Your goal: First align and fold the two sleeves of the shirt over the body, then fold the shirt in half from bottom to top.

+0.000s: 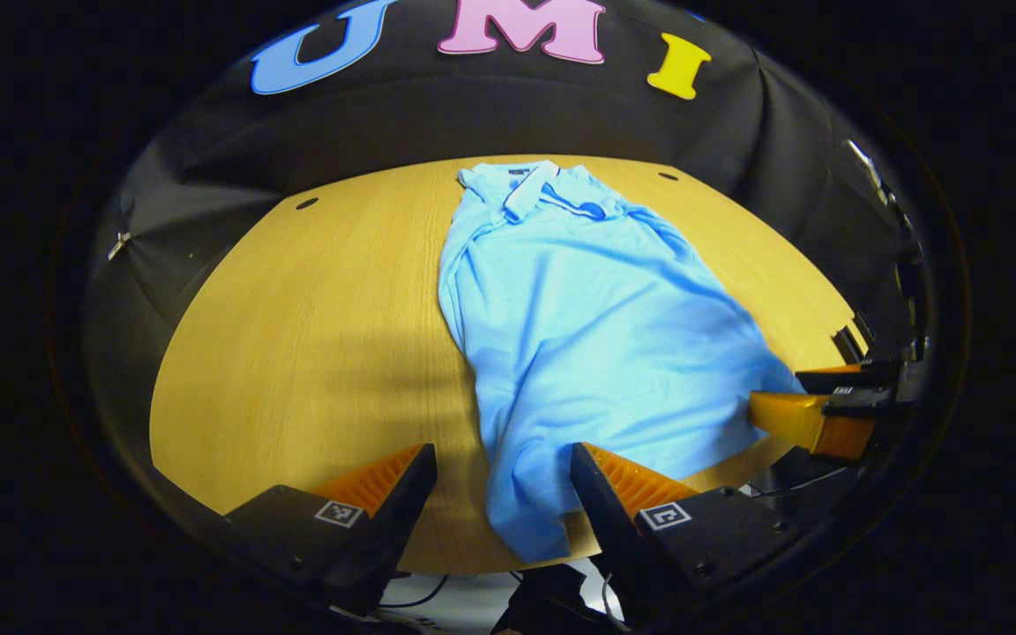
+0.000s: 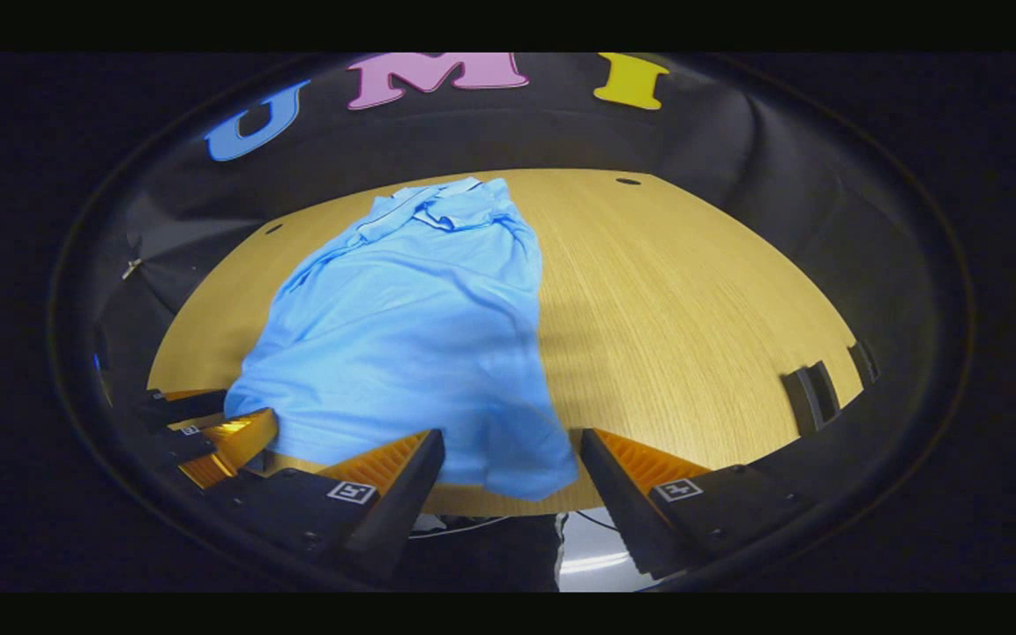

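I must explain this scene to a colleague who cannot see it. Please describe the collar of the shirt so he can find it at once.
Start from the round wooden table; a light blue polo shirt lies on it lengthwise. Follow the shirt to its far end, nearest the black cloth wall. There the collar lies rumpled, the one part with a pale strip and a darker line, unlike the plain smooth body.

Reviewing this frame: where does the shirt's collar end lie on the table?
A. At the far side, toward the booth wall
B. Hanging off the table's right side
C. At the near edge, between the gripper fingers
A. In the left gripper view the collar sits at the far end of the shirt, toward the wall, while the hem lies between the open left gripper.
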Tool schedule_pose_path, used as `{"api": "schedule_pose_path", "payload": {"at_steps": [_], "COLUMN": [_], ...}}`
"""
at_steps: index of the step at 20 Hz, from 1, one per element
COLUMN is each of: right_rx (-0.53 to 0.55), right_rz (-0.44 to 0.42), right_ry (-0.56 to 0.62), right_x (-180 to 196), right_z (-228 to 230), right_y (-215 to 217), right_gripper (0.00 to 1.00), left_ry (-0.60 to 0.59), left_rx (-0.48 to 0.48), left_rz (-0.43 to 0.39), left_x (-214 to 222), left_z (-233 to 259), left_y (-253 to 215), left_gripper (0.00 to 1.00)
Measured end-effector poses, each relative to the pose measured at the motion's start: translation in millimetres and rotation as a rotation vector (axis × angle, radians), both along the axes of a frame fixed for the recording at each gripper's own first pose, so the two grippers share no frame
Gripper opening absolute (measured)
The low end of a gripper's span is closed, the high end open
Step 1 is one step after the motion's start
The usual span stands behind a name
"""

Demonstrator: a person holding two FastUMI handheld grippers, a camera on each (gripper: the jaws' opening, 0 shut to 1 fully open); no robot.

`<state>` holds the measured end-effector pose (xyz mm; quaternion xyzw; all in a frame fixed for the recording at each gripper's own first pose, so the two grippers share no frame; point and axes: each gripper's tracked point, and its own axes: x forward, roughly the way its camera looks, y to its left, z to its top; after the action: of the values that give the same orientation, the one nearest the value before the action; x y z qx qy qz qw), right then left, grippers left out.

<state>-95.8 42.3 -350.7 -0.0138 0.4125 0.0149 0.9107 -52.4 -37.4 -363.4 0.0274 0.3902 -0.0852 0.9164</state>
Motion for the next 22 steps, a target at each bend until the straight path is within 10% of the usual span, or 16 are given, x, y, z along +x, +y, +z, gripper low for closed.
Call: {"api": "schedule_pose_path", "payload": {"at_steps": [6, 11, 22], "right_rx": [-0.011, -0.002, 0.027], "right_rz": [0.008, 0.055, 0.234], "right_ry": [0.012, 0.048, 0.12], "right_x": [2.5, 4.4, 1.2], "right_z": [-2.4, -2.9, -3.3], "right_y": [4.2, 12.0, 17.9], "right_gripper": [0.85, 0.1, 0.05], "left_ry": [-0.005, 0.002, 0.105], "left_rx": [-0.008, -0.033, -0.121], "left_rz": [-0.041, -0.068, -0.014], "left_x": [-2.2, -5.0, 0.1], "left_z": [-0.2, 0.9, 4.8], "left_y": [-18.6, -34.7, -33.3], "left_gripper": [0.79, 0.2, 0.06]}}
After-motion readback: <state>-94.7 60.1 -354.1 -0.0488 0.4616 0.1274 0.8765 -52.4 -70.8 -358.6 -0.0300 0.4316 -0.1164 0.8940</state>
